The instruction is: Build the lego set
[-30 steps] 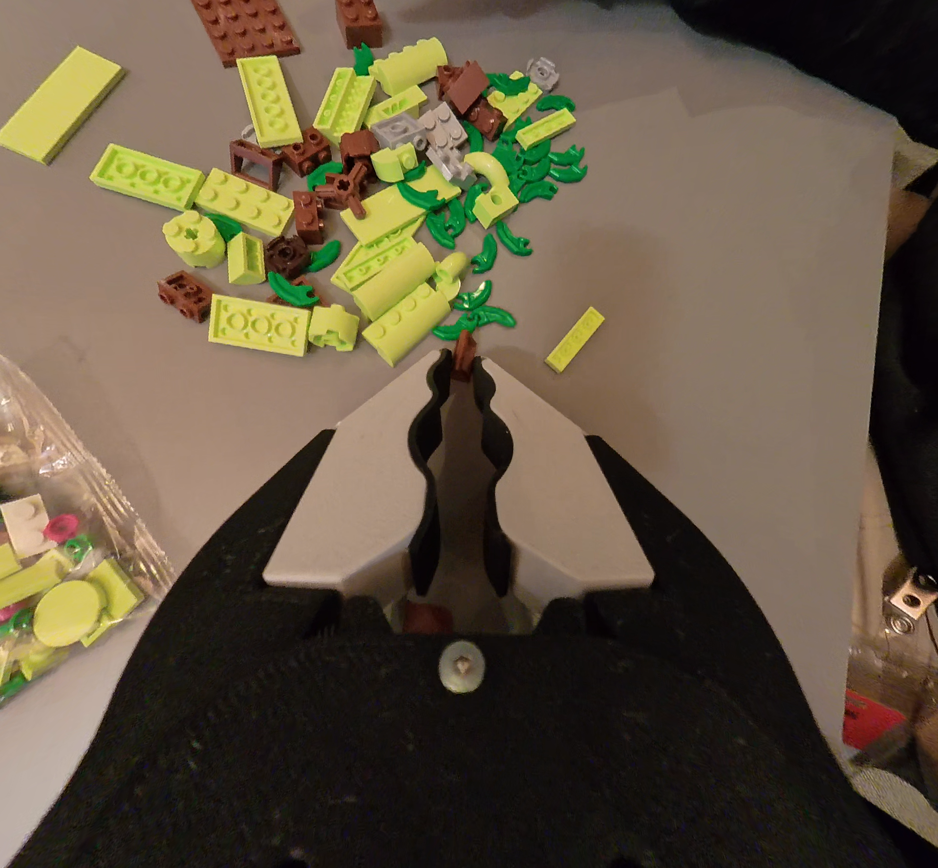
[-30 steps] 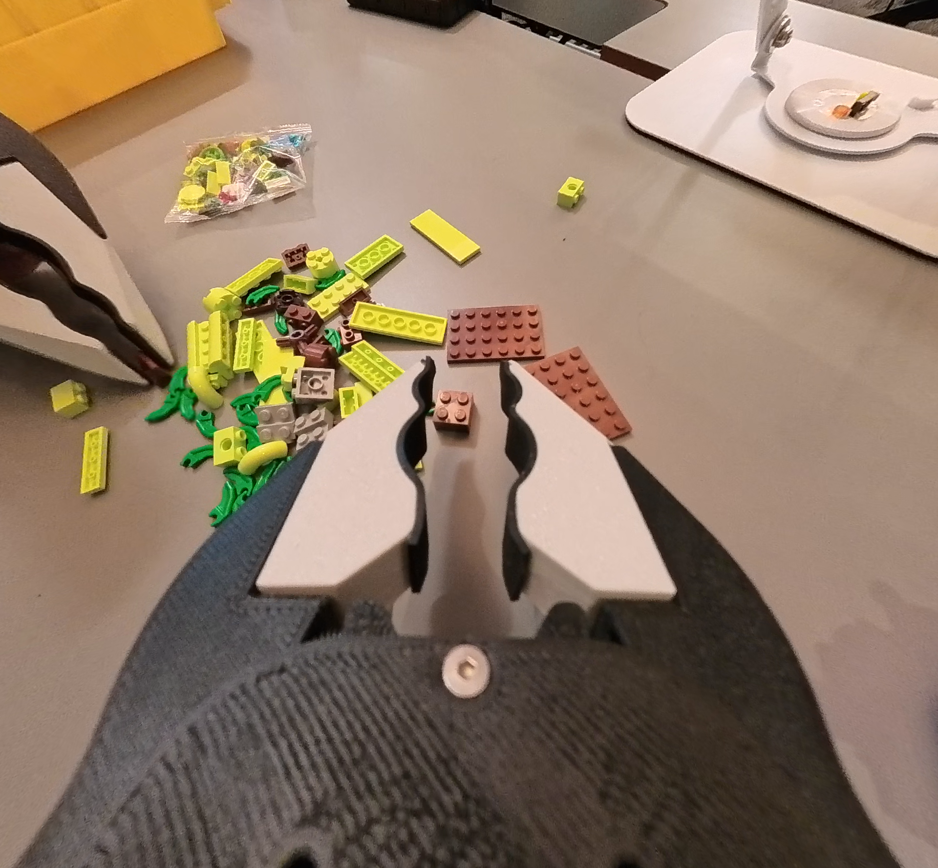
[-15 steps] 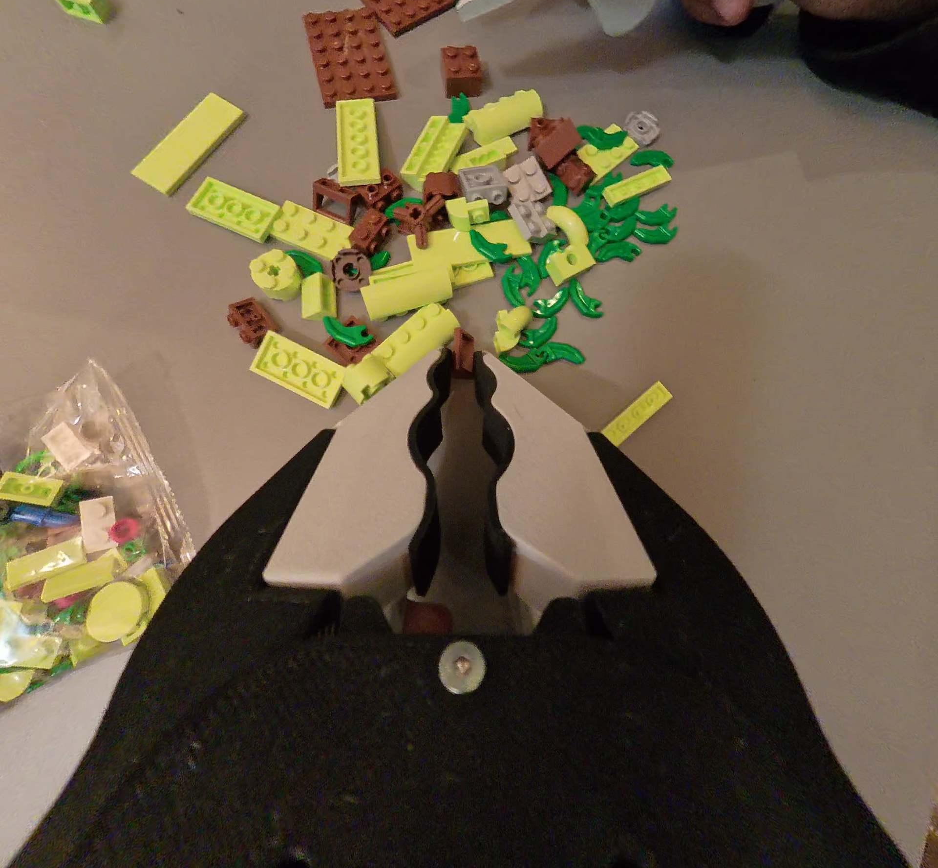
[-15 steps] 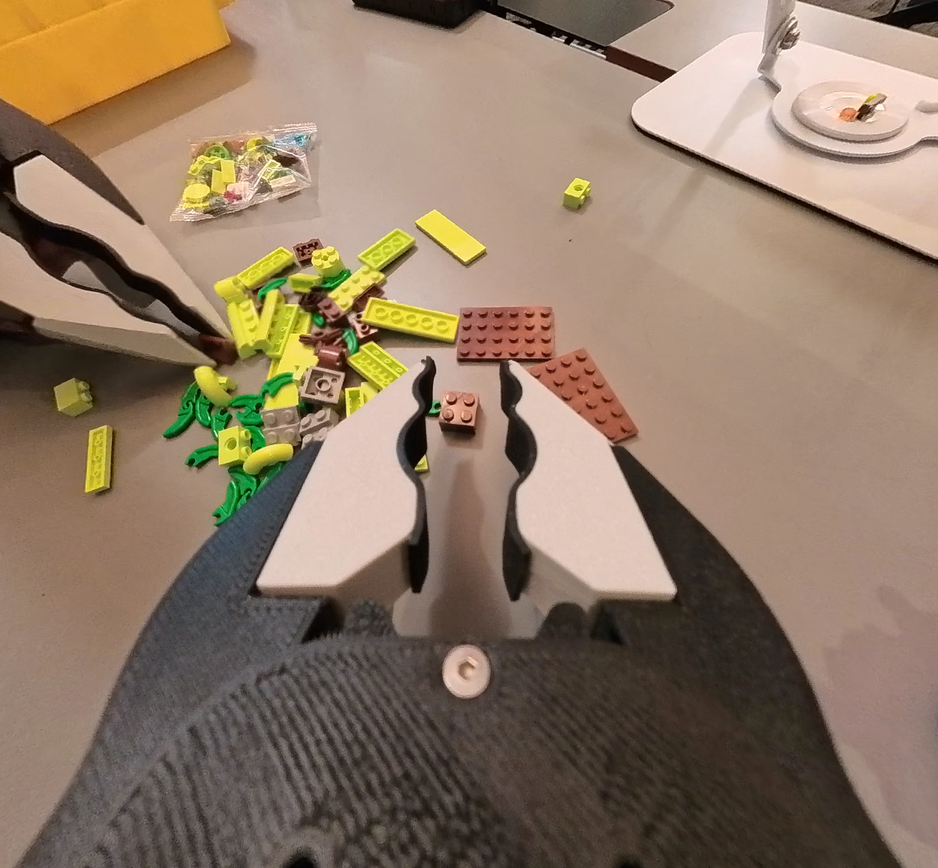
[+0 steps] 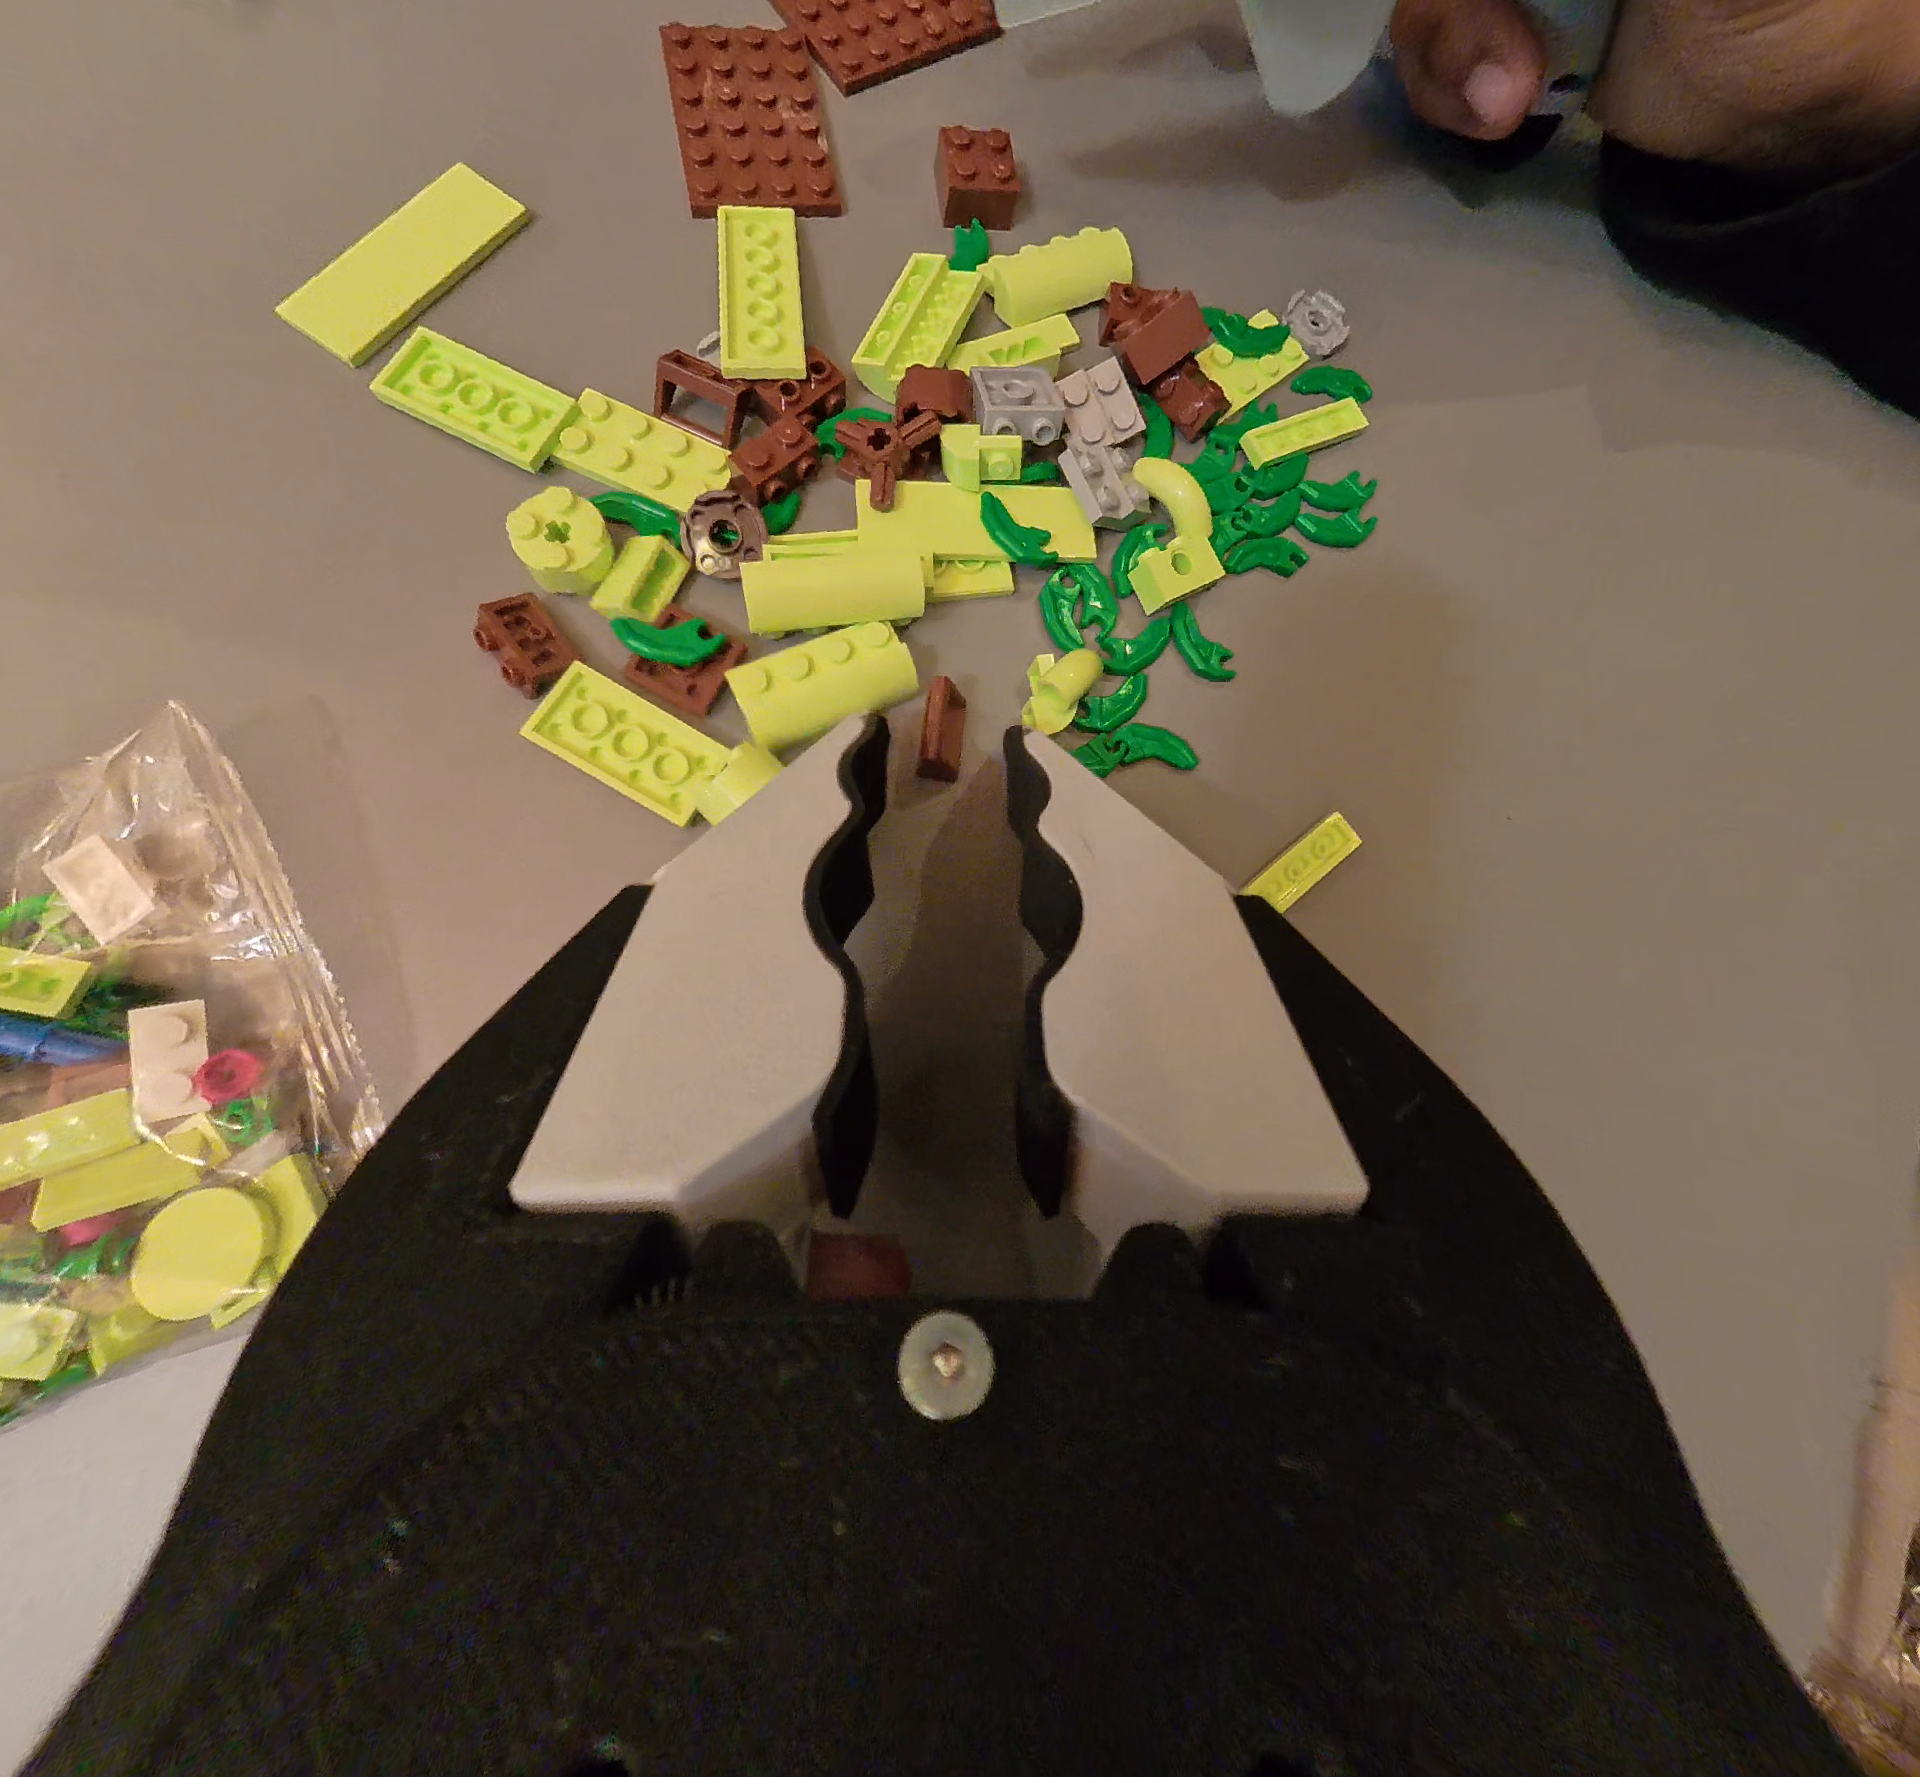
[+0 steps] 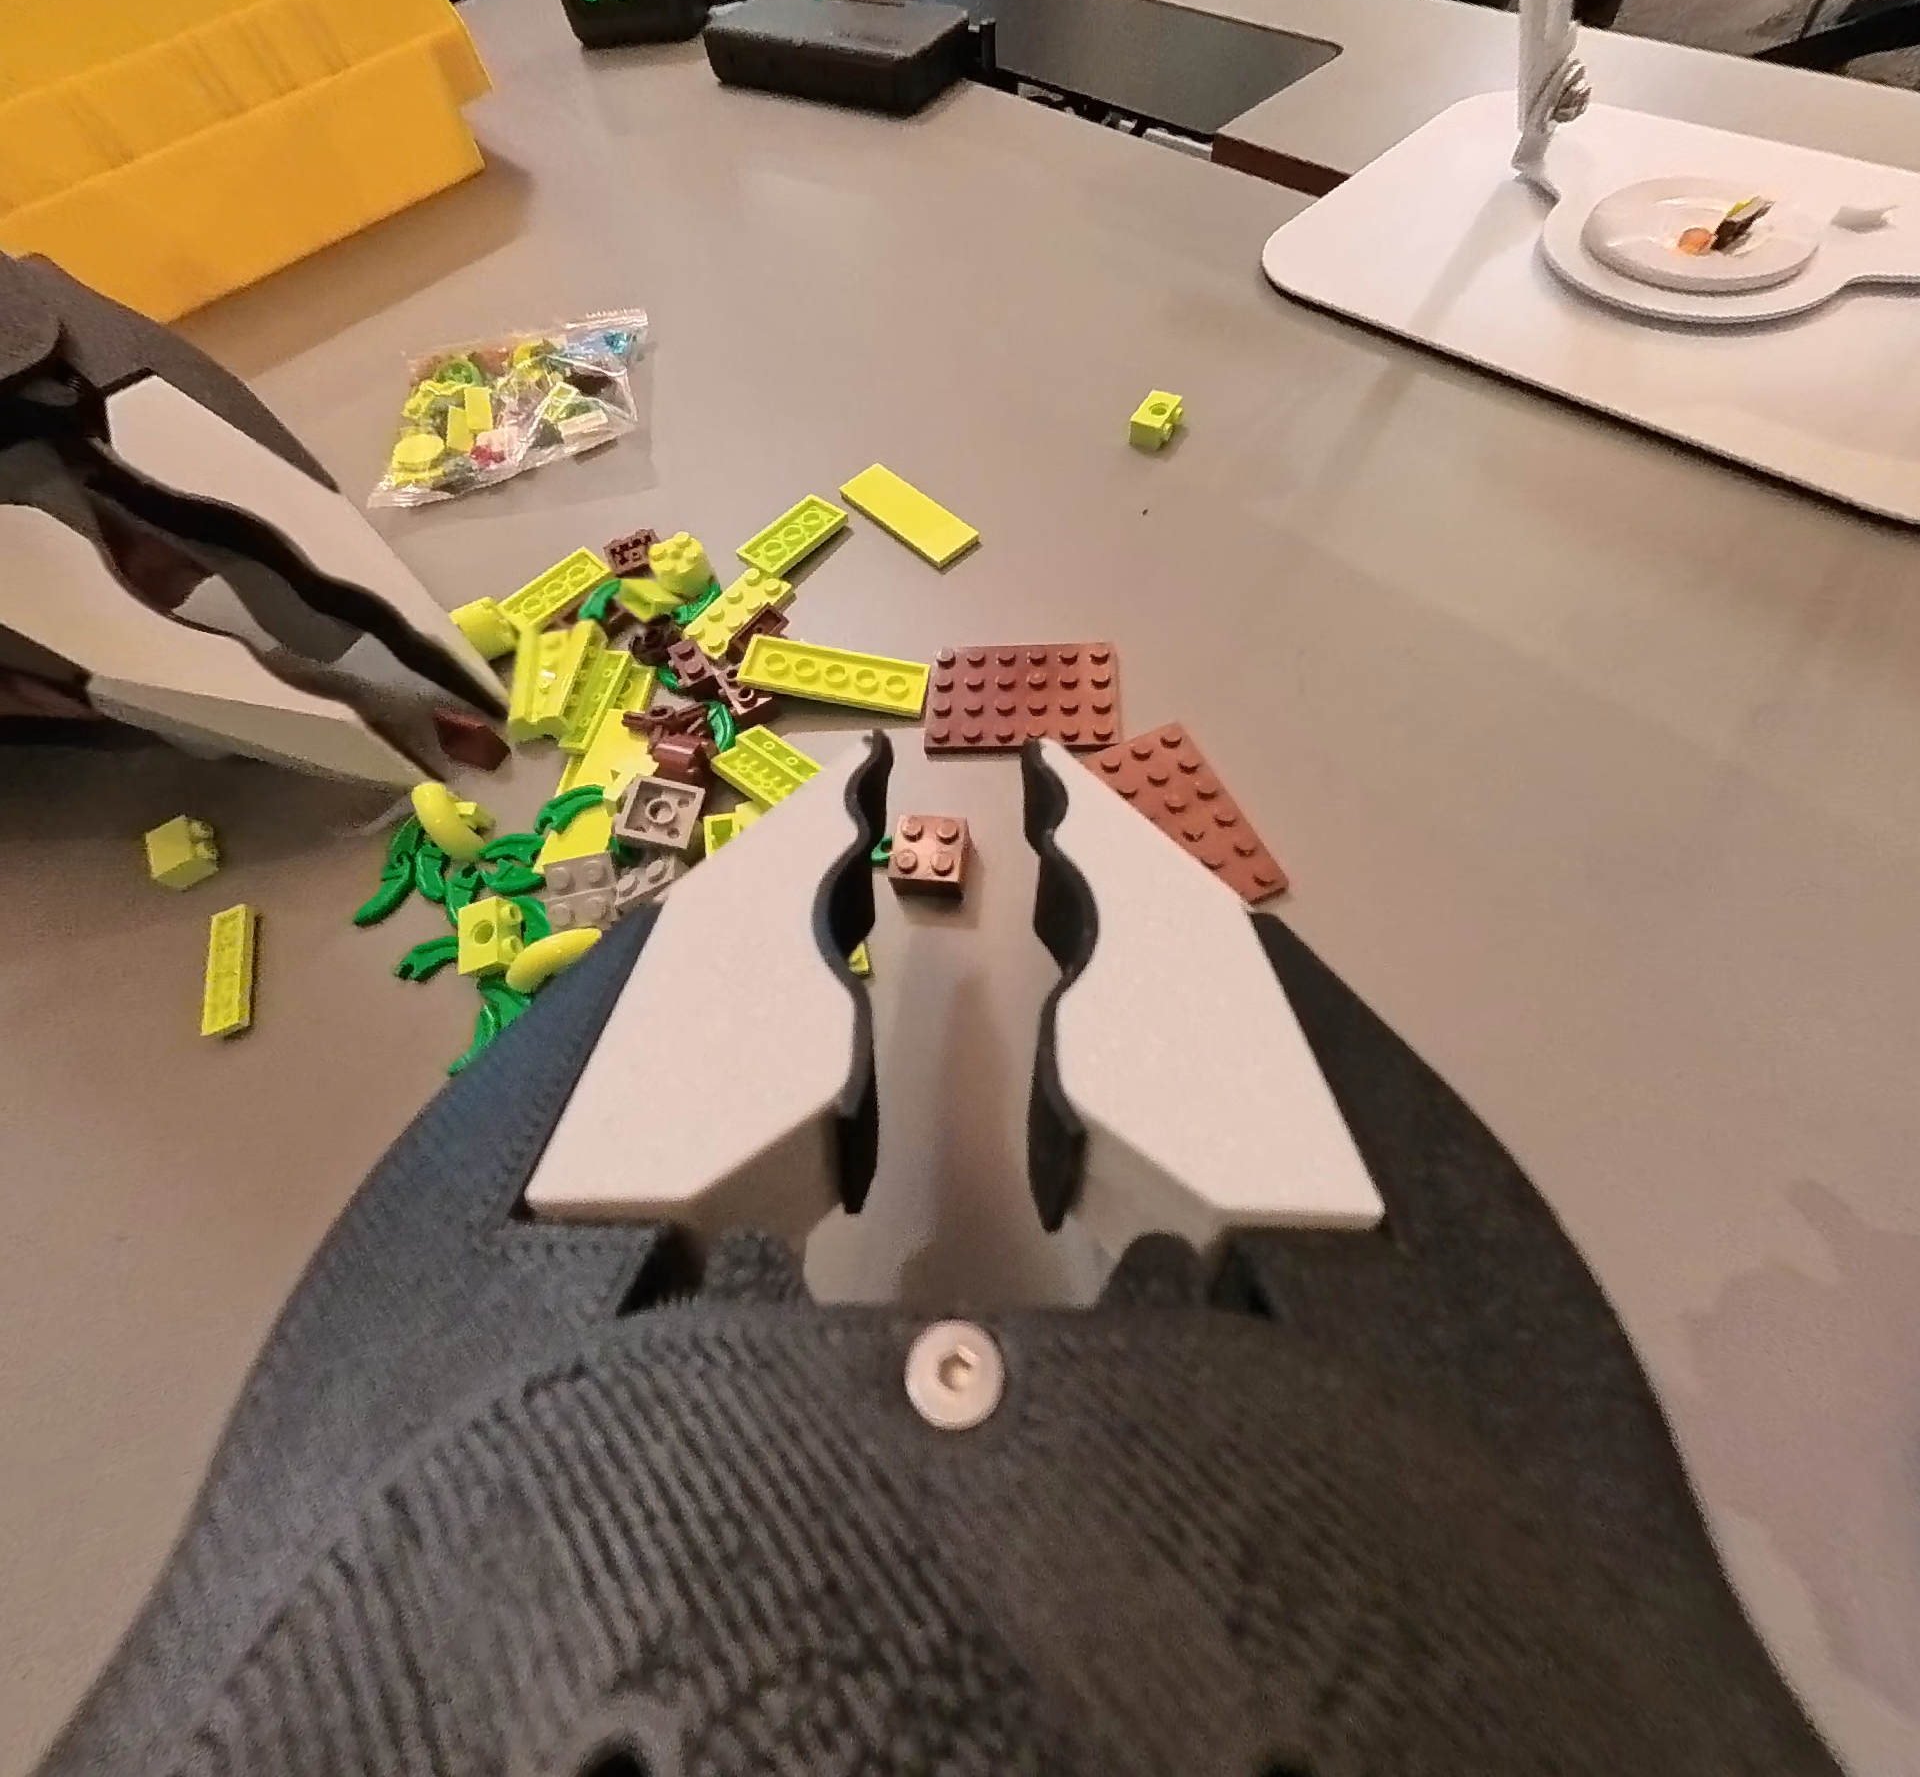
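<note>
Brown slope piece lies on the grey tabletop between our left gripper's parted jaws, at the edge of the pile. Our right gripper, jaws likewise apart and empty, angles down over a brown brick. We judge each should centre, then close squarely without nudging neighbours.

Left gripper now parted (small brown piece loose).

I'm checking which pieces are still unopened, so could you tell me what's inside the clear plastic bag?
The clear plastic bag holds lime green pieces, white plates and a red piece. Pieces underneath are covered.
</note>
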A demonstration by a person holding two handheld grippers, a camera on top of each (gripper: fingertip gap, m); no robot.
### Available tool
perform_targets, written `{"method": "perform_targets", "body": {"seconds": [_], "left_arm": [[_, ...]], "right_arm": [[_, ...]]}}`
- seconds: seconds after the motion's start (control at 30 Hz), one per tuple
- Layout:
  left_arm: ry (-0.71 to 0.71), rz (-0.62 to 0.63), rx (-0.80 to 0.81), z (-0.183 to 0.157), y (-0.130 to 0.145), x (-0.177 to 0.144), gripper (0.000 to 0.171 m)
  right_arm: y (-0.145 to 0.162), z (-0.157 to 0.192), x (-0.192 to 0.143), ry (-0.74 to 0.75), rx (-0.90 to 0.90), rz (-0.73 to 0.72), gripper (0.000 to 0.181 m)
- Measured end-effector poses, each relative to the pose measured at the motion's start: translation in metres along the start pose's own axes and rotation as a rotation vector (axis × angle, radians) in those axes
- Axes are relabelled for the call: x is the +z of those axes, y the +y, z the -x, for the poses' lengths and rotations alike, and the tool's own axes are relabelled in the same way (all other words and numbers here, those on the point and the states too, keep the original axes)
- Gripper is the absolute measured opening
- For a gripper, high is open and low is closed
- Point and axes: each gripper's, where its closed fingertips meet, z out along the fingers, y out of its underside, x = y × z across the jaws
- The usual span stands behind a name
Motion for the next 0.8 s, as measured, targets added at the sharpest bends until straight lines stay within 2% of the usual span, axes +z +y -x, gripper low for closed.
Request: {"method": "perform_targets", "body": {"seconds": [0.23,0.4,0.53,0.67,0.8], "left_arm": [[0.087,-0.114,-0.028,-0.01,-0.01,-0.021,0.029],[0.161,-0.129,0.036,-0.039,0.006,-0.05,0.03],[0.15,-0.119,0.065,-0.05,0.025,-0.057,0.035],[0.111,-0.009,0.062,-0.044,0.043,-0.043,0.034],[0.09,0.015,0.063,-0.042,0.046,-0.039,0.02]], "right_arm": [[-0.002,-0.001,-0.001,0.0,0.008,-0.013,0.024],[-0.002,-0.001,-0.002,-0.005,0.014,-0.016,0.024],[0.0,0.001,0.0,-0.005,-0.004,-0.001,0.024],[0.002,0.003,0.002,-0.003,-0.021,0.016,0.024],[0.002,0.003,0.002,-0.004,-0.02,0.016,0.024]]}}
